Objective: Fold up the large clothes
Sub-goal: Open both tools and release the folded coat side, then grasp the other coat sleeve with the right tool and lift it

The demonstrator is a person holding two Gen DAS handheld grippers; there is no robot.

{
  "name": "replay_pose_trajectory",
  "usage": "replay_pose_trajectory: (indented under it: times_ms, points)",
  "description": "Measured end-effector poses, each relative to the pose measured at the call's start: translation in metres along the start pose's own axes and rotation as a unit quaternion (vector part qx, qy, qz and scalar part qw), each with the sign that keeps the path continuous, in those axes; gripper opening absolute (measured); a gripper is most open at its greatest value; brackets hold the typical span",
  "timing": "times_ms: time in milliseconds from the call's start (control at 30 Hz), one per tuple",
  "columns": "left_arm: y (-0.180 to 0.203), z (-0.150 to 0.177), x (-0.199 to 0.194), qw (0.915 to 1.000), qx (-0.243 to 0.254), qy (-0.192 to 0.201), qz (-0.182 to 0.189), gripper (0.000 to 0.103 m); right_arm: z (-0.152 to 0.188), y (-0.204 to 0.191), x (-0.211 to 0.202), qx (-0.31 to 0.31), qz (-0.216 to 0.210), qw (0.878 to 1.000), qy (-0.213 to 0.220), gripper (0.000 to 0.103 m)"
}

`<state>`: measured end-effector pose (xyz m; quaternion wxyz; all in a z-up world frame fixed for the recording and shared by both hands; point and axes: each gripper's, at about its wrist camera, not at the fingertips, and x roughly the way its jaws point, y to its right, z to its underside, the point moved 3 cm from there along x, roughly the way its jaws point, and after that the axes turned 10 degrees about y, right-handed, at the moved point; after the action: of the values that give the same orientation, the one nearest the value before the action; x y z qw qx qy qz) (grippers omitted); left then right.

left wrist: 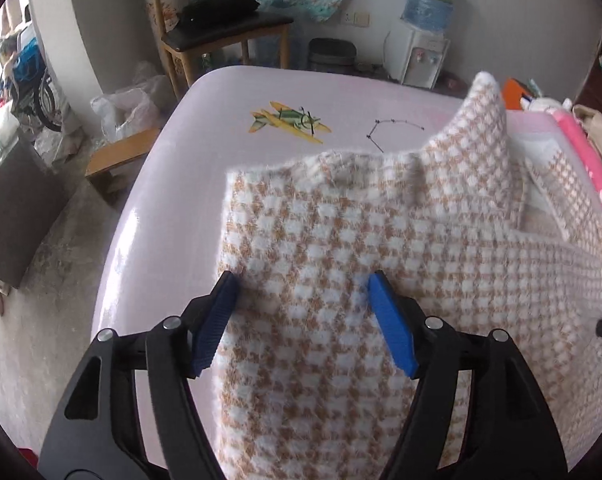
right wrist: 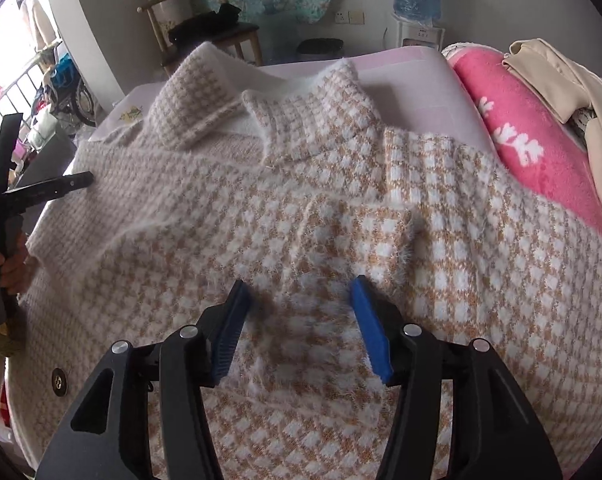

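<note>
I am in the middle of folding a big fuzzy sweater (right wrist: 301,208). It has little tan and white checks all over. It lies spread out on a pale pink bed sheet (left wrist: 173,184) with a small plane picture (left wrist: 289,121) on it.

My left hand-held gripper (left wrist: 303,284) is wide. Its two blue pads stand apart over the left edge of the sweater, and no cloth is pinched between them. The left pad sits right at the sweater's side edge, where the sheet shows beside it.

My right hand-held gripper (right wrist: 301,288) is wide too, a bit less than the left one. It hangs over the middle of the sweater, and it holds nothing.

In the right wrist view I can see a sleeve (right wrist: 193,96) lying folded in across the chest, near the collar (right wrist: 313,92). It looks like one fold is laid down, and both grippers have let go of it. So I think this step is the letting go part, just after a fold.

A pink blanket with white flowers (right wrist: 517,120) lies just beside the sweater on the right.

Next, I think I need to pick a new edge to grab. The bottom hem or the other side would be good. I must close the pads on the thick, fluffy cloth and take all the layers at once. Then I lift and lay it over slowly, so the sleeve under it does not slip out.
</note>
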<state>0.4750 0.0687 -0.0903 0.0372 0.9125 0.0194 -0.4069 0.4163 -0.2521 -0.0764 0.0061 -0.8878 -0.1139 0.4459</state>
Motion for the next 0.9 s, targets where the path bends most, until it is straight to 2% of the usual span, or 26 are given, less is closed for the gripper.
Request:
replay_pose_trajectory:
  times_ms: [67,167,233,300,333,433,567,600,633,767,900]
  points:
    - [-0.001,-0.001,-0.009,0.9999,0.002,-0.002,-0.016,0.066,0.000,-0.001,-0.012,0.006,0.007,1.000,0.001,0.053]
    - [0.007,0.000,-0.038,0.9996,0.017,0.022,-0.011,0.067,0.003,-0.010,-0.031,-0.010,-0.003,1.000,0.021,0.054]
    - [0.019,0.007,-0.059,0.9990,0.036,0.027,-0.008,0.074,0.008,-0.016,-0.032,-0.023,0.001,0.999,0.024,0.061]
    - [0.037,0.018,-0.072,0.9984,0.053,0.019,0.006,0.079,0.018,-0.019,-0.017,-0.035,0.017,0.999,0.004,0.062]
    - [0.048,0.025,-0.076,0.9978,0.065,0.012,0.011,0.081,0.024,-0.019,-0.008,-0.040,0.027,0.999,-0.008,0.063]
    - [0.076,0.046,-0.079,0.9947,0.102,0.000,0.014,0.082,0.025,-0.027,-0.016,-0.052,0.049,0.997,0.002,0.063]
    - [0.095,0.072,-0.070,0.9886,0.149,-0.003,-0.020,0.084,0.031,-0.029,-0.054,-0.031,0.030,0.999,0.022,0.064]
    - [0.093,0.075,-0.070,0.9881,0.151,0.008,-0.027,0.088,0.034,-0.025,-0.064,-0.027,0.031,0.999,0.024,0.067]
    - [0.091,0.076,-0.071,0.9879,0.149,0.021,-0.037,0.094,0.039,-0.020,-0.074,-0.018,0.028,0.999,0.027,0.070]
    - [0.079,0.076,-0.068,0.9941,0.106,0.013,-0.017,0.095,0.071,0.023,-0.112,0.064,0.021,0.997,0.026,0.071]
    - [0.072,0.077,-0.065,0.9967,0.081,0.011,-0.002,0.096,0.107,0.095,-0.145,0.174,0.053,0.983,0.019,0.071]
